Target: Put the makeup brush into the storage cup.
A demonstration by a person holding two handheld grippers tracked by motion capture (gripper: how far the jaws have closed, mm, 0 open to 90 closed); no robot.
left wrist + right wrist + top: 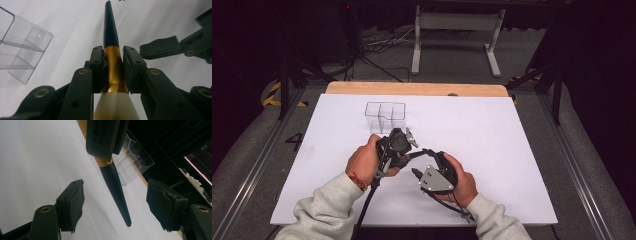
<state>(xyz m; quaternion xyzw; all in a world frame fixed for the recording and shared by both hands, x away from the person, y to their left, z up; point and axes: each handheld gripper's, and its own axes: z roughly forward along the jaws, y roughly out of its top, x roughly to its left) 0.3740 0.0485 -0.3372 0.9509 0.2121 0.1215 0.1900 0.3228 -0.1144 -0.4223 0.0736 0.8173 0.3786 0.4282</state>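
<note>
A clear compartment box (385, 117) stands far left of the hands. Just near of it, the left gripper (112, 53) pinches a makeup brush (110, 32) by its gold ferrule (bristles nearest its camera). The right gripper (115, 202) has its jaws spread either side of the black handle, untouching.

Clamped between the left gripper (112, 65) pads: a makeup brush (111, 37), handle pointing between the right gripper (115, 207) jaws, untouched; farther back on the table (512, 150), a compartmented organizer box (384, 117).
</note>
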